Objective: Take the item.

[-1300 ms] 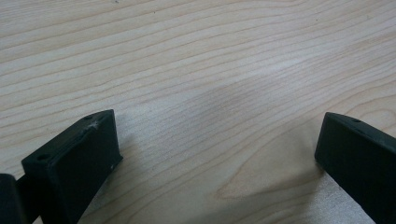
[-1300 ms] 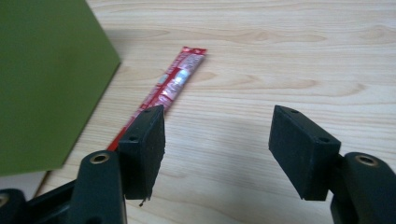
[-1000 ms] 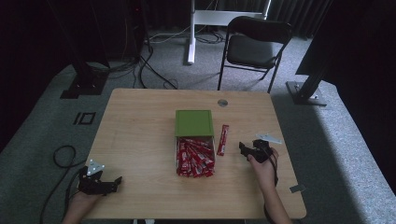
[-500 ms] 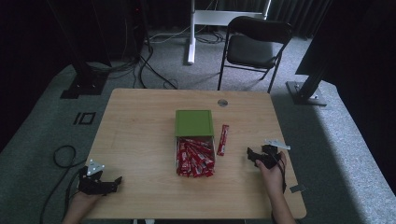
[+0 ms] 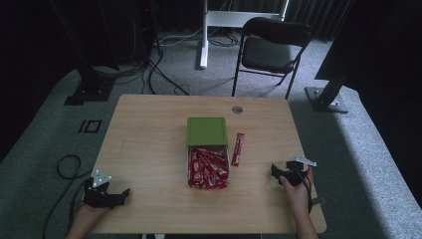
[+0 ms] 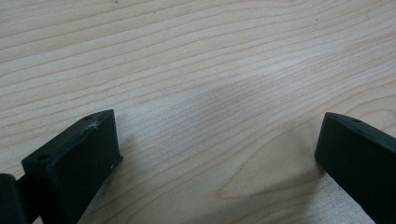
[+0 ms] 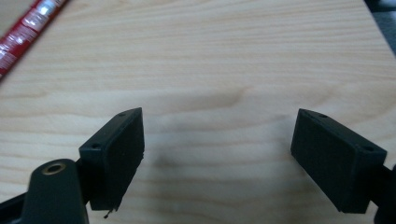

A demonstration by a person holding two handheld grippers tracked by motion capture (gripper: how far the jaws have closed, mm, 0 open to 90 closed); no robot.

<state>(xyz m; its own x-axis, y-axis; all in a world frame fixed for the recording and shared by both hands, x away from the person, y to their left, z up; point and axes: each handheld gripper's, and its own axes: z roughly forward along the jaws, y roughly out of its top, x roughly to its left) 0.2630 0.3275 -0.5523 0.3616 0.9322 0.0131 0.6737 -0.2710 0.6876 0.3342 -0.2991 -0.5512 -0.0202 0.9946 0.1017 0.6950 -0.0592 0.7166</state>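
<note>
A green box (image 5: 206, 130) sits mid-table, with a pile of red snack bars (image 5: 208, 167) spilling out toward me. One single red bar (image 5: 237, 149) lies just right of the box; its end shows at the top left of the right gripper view (image 7: 28, 28). My right gripper (image 5: 276, 173) (image 7: 219, 154) is near the table's front right, to the right of that bar and apart from it. Its jaws have just been opening and stand open over bare wood. My left gripper (image 5: 122, 195) (image 6: 219, 154) rests open at the front left corner, with nothing between its jaws.
The wooden table (image 5: 149, 129) has a round cable hole (image 5: 237, 109) near its far edge. A folding chair (image 5: 271, 50) stands behind the table, and cables (image 5: 64, 167) lie on the grey carpet at the left.
My right gripper has drawn back toward me and to the right, away from the single red bar. The left gripper has stayed put.
</note>
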